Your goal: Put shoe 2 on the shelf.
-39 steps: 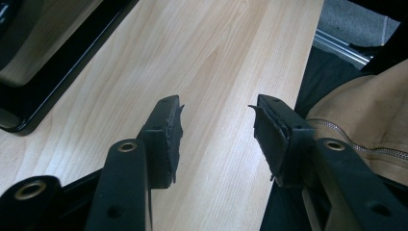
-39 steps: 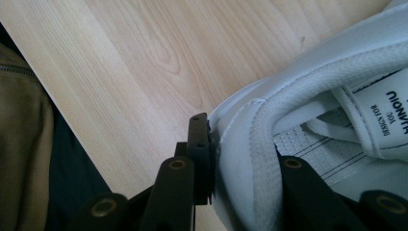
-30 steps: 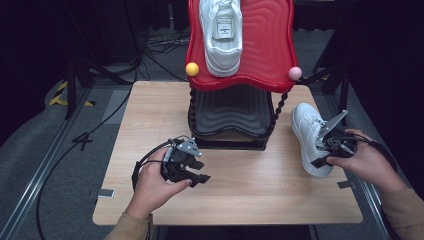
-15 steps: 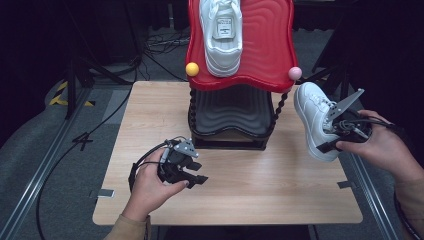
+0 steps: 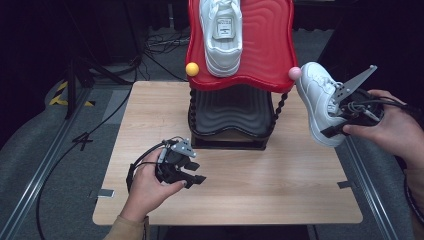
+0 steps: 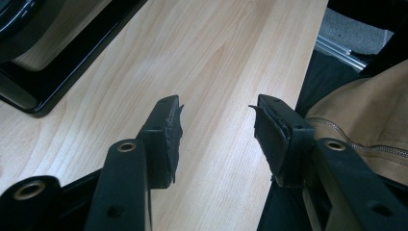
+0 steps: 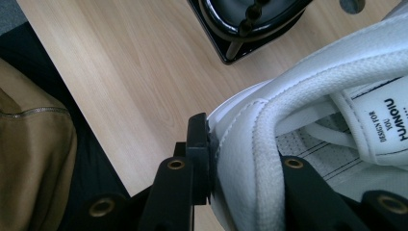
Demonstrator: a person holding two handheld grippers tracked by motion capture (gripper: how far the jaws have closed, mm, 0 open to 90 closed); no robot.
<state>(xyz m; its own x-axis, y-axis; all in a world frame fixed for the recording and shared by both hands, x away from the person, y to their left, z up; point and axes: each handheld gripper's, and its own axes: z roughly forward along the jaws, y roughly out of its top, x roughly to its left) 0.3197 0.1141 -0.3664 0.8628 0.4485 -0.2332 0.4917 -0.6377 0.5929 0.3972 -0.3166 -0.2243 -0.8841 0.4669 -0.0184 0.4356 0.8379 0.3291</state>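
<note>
A white sneaker (image 5: 318, 102) hangs in the air at the right, toe up by the pink knob (image 5: 294, 73) of the red top shelf (image 5: 265, 45). My right gripper (image 5: 336, 119) is shut on its heel collar; the right gripper view has the sneaker's white collar (image 7: 269, 144) pinched between the two black jaws. A second white sneaker (image 5: 221, 35) lies on the red shelf. My left gripper (image 5: 186, 172) rests low over the wooden table (image 5: 280, 175) in front of the rack, open, with nothing between its fingers (image 6: 163, 139).
The two-tier rack has a black lower shelf (image 5: 230, 112) and twisted black posts (image 5: 278, 107). A yellow knob (image 5: 192, 69) marks the red shelf's left corner. Metal rails (image 5: 45, 165) run along both sides of the table. A tan sleeve (image 6: 365, 120) sits near the table's front edge.
My right gripper has lifted the sneaker off the table and carried it up toward the red shelf's right corner. The left gripper has stayed put.
</note>
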